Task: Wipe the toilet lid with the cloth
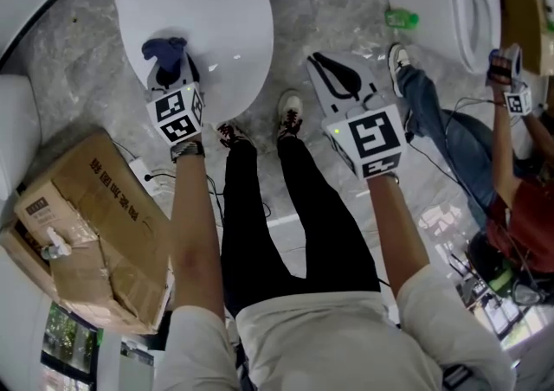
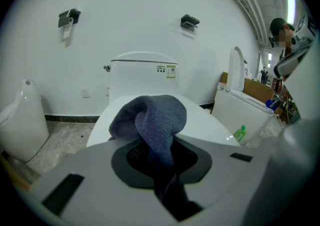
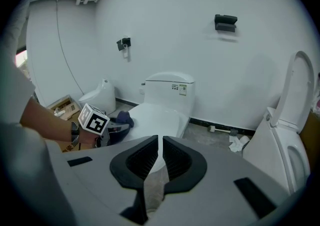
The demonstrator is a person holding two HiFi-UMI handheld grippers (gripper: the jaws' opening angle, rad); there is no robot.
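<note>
Head view puts your left claw [image 1: 169, 65] over the near left part of the white toilet lid [image 1: 216, 9], with the blue cloth [image 1: 164, 50] bunched at its tip. In the left gripper view the jaws are clamped on a fold of that cloth [image 2: 150, 120], and most of it stands up as a lump in front of them. The closed lid [image 2: 205, 117] lies just beyond. I can't tell whether the cloth is pressing on the lid or riding just above it. Your right claw [image 1: 325, 65] hangs over the floor [image 1: 346, 0] beside the lid. Its view shows the pads drawn almost together, with only a sliver between them and nothing held [image 3: 160, 145].

I'd judge the wipe to be at its start, with most of the lid yet to be covered. Next, tilt the left claw so the cloth lump lands flat, bear down lightly on the slick, curved top, and sweep across towards the tank without loosening the grip.
</note>
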